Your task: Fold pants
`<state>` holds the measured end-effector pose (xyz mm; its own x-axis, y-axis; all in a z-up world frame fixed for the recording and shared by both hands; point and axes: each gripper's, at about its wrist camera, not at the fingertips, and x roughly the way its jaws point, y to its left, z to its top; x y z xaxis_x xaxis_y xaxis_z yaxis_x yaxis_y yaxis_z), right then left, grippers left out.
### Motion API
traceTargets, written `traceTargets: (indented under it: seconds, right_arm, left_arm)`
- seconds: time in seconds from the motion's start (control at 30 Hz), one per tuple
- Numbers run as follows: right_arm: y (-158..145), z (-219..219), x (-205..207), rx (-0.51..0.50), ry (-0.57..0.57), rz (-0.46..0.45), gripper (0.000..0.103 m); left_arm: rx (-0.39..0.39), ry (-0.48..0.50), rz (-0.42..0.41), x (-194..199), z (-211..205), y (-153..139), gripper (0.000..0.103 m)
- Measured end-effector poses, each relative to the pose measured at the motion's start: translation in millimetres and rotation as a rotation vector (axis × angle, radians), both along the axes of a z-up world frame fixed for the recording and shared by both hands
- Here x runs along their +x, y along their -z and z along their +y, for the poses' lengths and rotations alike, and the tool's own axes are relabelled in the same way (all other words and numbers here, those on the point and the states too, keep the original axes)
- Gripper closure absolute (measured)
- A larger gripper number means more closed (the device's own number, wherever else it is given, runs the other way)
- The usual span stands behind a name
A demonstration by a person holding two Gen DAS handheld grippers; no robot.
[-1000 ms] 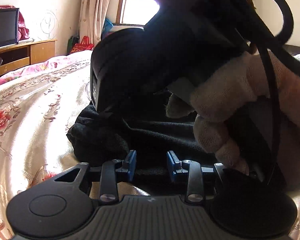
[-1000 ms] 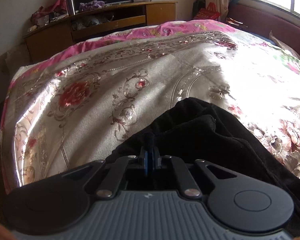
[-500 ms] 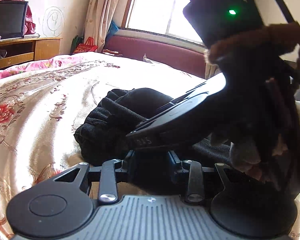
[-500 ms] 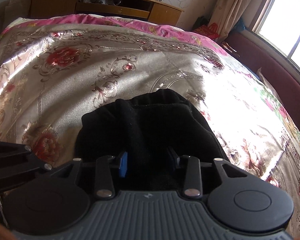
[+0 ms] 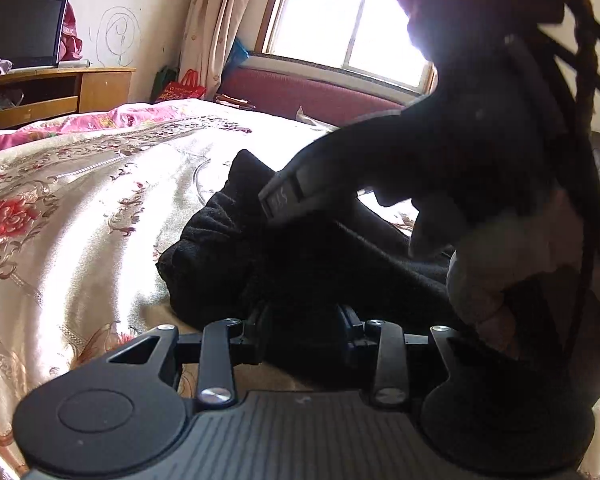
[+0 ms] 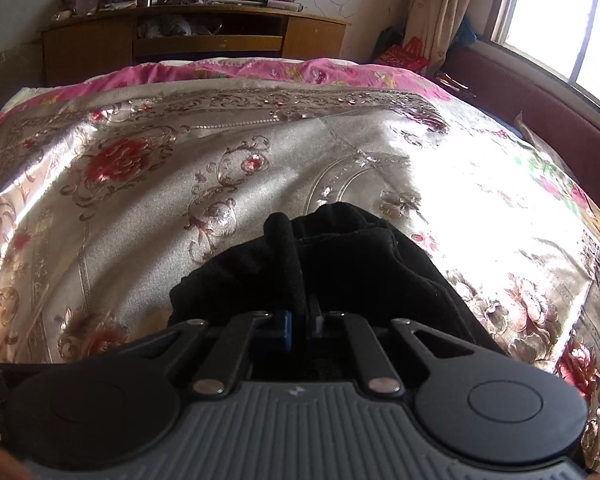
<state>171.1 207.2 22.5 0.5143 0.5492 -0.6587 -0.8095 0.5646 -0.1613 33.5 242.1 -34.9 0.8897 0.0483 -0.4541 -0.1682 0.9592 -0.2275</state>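
Black fleece pants (image 5: pixel 228 248) lie bunched on the floral satin bedspread (image 5: pixel 80 208). My left gripper (image 5: pixel 302 328) is open, its jaws spread around dark pants fabric at the near edge. The right gripper's body (image 5: pixel 340 176), held by a gloved hand (image 5: pixel 496 256), hangs over the pants in the left wrist view. In the right wrist view the pants (image 6: pixel 364 256) fill the lower middle. My right gripper (image 6: pixel 298 320) is shut on a raised fold of the pants.
A wooden TV cabinet (image 6: pixel 196 40) with a dark screen stands past the foot of the bed. A maroon padded bench (image 5: pixel 312 92) runs under the bright window. Curtains (image 5: pixel 216 24) and a red bag (image 5: pixel 184 84) are in the corner.
The right gripper was open half a second ago and has shut on a pants fold. It has lifted and shifted right in the left wrist view. The left gripper stays open at the pants.
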Motion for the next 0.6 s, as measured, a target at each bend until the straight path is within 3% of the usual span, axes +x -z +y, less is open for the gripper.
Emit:
traceTargets:
  seconds: [0.17, 0.37, 0.5, 0.6]
  right_arm:
    - [2.5, 12.4, -7.5, 0.034, -0.013, -0.016, 0.097]
    - [4.6, 17.5, -8.3, 0.061, -0.006, -0.032, 0.096]
    - [8.6, 22.7, -2.5, 0.057, -0.01, -0.001, 0.096]
    - [25.8, 33.9, 9.6, -0.011, -0.013, 0.068, 0.094]
  left_arm:
    - [0.04, -0.015, 0.008, -0.8, -2.7, -0.6, 0.054]
    - [0.002, -0.03, 0.042, 4.7, 3.2, 1.9, 0.054]
    - [0.014, -0.028, 0.058, 11.0, 1.4, 5.2, 0.054]
    - [0.001, -0.037, 0.112, 18.7, 4.8, 10.9, 0.056]
